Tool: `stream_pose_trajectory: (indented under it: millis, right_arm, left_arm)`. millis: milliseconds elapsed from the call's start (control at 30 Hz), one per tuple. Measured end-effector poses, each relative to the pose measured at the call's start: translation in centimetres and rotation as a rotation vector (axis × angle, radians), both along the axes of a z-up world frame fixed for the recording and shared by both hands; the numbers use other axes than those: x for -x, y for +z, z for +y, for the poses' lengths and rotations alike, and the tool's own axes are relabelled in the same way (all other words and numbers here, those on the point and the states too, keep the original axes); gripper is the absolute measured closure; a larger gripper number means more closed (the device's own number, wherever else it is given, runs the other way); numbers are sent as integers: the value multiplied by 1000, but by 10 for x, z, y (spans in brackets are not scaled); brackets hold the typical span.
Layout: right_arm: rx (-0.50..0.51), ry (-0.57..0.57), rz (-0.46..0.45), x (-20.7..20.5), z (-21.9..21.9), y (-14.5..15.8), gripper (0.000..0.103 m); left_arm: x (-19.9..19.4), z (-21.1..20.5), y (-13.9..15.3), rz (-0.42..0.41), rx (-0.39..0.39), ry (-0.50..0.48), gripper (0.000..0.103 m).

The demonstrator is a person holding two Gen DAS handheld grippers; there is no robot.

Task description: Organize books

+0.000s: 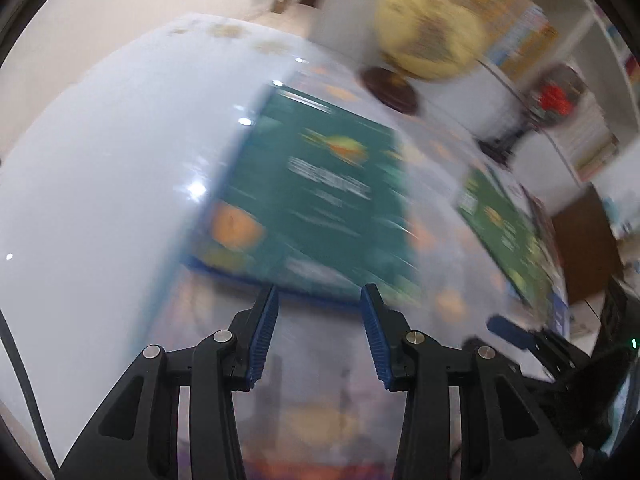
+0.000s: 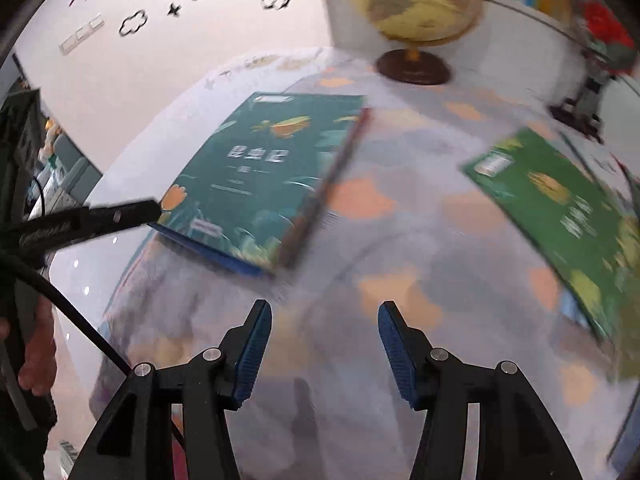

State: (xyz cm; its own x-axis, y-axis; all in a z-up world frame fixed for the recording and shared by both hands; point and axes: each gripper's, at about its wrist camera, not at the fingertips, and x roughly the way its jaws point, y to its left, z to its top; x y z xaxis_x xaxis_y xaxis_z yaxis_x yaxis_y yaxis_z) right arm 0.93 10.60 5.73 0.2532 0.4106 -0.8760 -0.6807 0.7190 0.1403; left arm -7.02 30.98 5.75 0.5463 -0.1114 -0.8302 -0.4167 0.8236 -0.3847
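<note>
Your left gripper (image 1: 320,300): jaws spread, nothing between the pads, tips hovering just short of the near edge of the teal book (image 1: 312,196). Your right gripper (image 2: 324,316): jaws also spread and empty, over bare patterned tablecloth (image 2: 400,216).

Teal book lies flat, left of centre, on what looks like a blue-edged book beneath it, though blur makes that uncertain. Green book (image 2: 560,208) lies flat, well apart to the right, near the table's right edge. Globe (image 2: 412,0) stands at the far side, behind both books.

Step in hand, as I read it: between grasps, books not yet gathered.

Next move calls for your right gripper to swing right to the green book's near edge, get one pad under the cover and pinch, then carry it left onto the teal one. Flat covers give little purchase.
</note>
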Motion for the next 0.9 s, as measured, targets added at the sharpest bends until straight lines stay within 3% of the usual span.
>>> stream_pose_trajectory:
  millis: [167, 300, 400, 533, 700, 833, 900]
  right_arm:
    - [-46, -100, -35, 8, -88, 34, 49]
    - [-68, -185, -81, 22, -187, 59, 46]
    - [-74, -258, -95, 33, -255, 62, 46]
    - [-114, -403, -44, 52, -363, 60, 46]
    - [-147, -521, -7, 68, -452, 61, 46]
    - [-188, -601, 4, 69, -490, 66, 45]
    - [-198, -619, -5, 70, -501, 67, 45]
  left_arm:
    - [-5, -116, 16, -22, 79, -146, 63]
    - [-14, -225, 33, -34, 77, -290, 63]
    - [-14, -303, 39, -24, 79, -374, 63]
    - [-9, -390, 37, -15, 126, -443, 60]
    - [-9, -460, 44, 4, 122, -508, 59]
    - [-13, -480, 53, 10, 81, -540, 48]
    - [-20, -481, 53, 7, 71, -542, 48]
